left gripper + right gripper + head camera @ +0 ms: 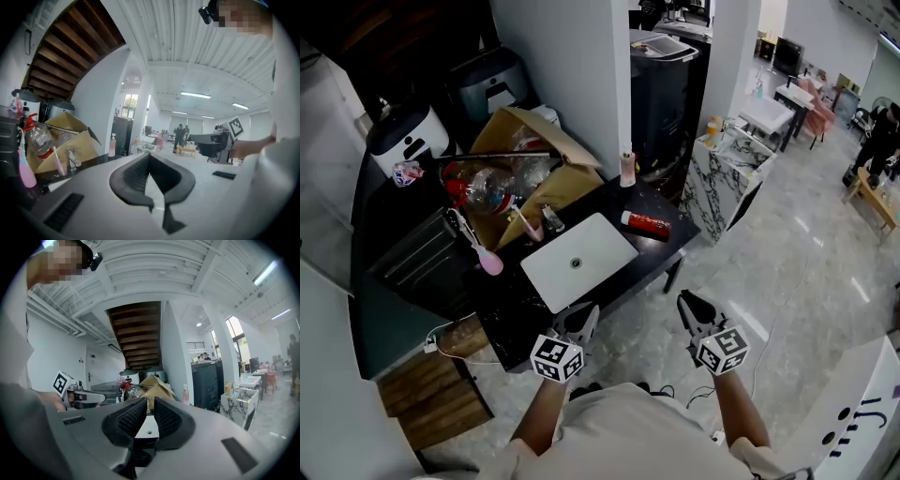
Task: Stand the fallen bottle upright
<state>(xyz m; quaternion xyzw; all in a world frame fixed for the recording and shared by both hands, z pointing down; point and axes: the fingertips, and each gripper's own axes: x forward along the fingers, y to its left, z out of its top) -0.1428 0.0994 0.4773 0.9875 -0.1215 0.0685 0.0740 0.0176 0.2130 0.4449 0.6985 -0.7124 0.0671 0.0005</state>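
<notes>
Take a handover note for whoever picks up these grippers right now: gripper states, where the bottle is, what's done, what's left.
Left gripper: shut, empty, held short of the black table.
Right gripper: shut, empty, also short of the table.
Red bottle: lying on its side on the table, just right of the white laptop, untouched.
Done: nothing yet.
Left to do: reach in, open a gripper, grip the bottle and stand it upright. The right gripper looks nearer to it.

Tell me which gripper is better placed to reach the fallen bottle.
Probably the right gripper: the bottle lies near the table's right end; the laptop lies before the left gripper.
</notes>
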